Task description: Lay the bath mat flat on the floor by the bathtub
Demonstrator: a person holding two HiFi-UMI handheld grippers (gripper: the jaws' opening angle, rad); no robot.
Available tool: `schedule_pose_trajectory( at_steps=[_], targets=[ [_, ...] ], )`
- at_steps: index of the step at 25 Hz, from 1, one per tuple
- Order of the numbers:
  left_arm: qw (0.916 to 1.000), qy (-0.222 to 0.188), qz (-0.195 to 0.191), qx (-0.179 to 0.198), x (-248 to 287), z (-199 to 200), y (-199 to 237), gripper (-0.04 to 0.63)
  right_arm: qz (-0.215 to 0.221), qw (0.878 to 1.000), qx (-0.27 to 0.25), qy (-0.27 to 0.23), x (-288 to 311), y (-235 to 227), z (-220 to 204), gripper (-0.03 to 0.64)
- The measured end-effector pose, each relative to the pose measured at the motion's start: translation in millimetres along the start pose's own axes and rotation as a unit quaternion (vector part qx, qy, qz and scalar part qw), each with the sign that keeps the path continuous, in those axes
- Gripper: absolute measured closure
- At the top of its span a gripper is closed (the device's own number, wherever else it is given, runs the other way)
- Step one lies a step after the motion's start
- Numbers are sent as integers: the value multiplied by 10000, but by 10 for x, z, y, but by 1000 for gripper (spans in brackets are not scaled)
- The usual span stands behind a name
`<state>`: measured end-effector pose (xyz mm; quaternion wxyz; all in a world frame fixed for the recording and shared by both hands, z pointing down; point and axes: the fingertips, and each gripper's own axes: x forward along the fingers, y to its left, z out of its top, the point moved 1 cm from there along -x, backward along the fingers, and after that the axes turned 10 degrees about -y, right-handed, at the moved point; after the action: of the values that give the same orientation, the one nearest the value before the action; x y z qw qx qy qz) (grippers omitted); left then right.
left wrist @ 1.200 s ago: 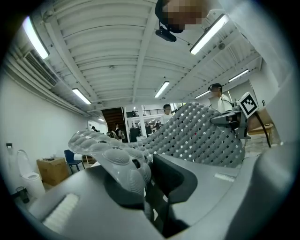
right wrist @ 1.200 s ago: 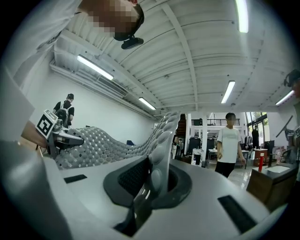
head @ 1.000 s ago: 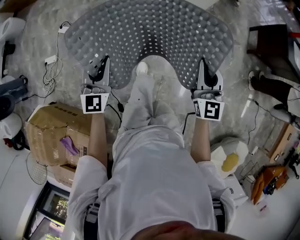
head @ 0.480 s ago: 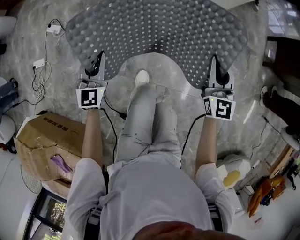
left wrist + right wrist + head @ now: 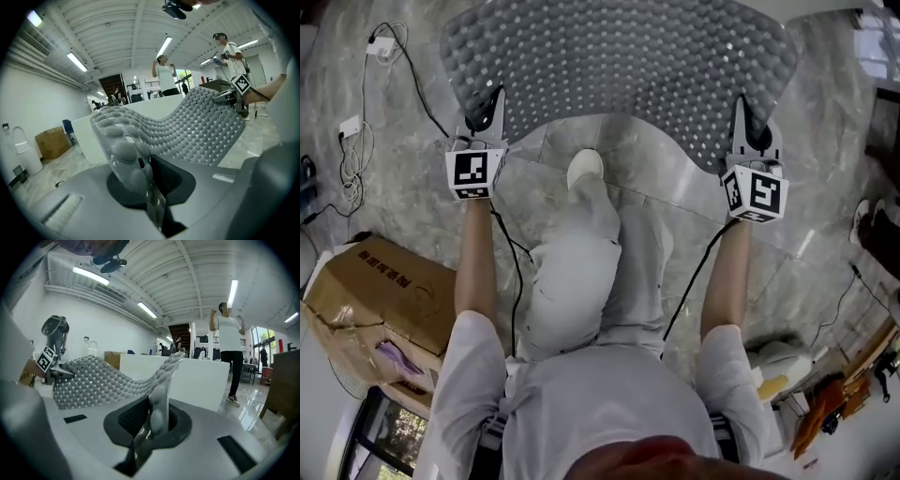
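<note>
Over the marble floor (image 5: 403, 197), grey studded bath mat (image 5: 619, 75) stretched between our grippers, sagging in the middle, left gripper (image 5: 485, 112) clenched on its near left corner, right gripper (image 5: 750, 127) clenched on its near right corner, cardboard box (image 5: 380, 291) at our left

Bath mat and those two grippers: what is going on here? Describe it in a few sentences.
A person holds the grey studded bath mat by its two near corners, the left gripper shut on one and the right gripper shut on the other. The mat sags between them over the marble floor, ahead of the person's shoe, and does not yet lie flat.
</note>
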<state>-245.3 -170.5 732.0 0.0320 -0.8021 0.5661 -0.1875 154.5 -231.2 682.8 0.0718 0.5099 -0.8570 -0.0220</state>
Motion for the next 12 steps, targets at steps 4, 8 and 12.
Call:
schedule_pose_trajectory(
  at_steps=[4,8,12],
  targets=[
    [9997,196,-132,-77,213,-646,-148,577,115,9993,-75,334,174,163,-761,595],
    [9980,556,-277,-95,394,-1163,-267,577,208,9974,-86,677,299,264,-1307,595],
    [9962,768,-391,-156,611,-1465,-319,577,214,9952,-71,956,443,263,-1668,597]
  ],
)
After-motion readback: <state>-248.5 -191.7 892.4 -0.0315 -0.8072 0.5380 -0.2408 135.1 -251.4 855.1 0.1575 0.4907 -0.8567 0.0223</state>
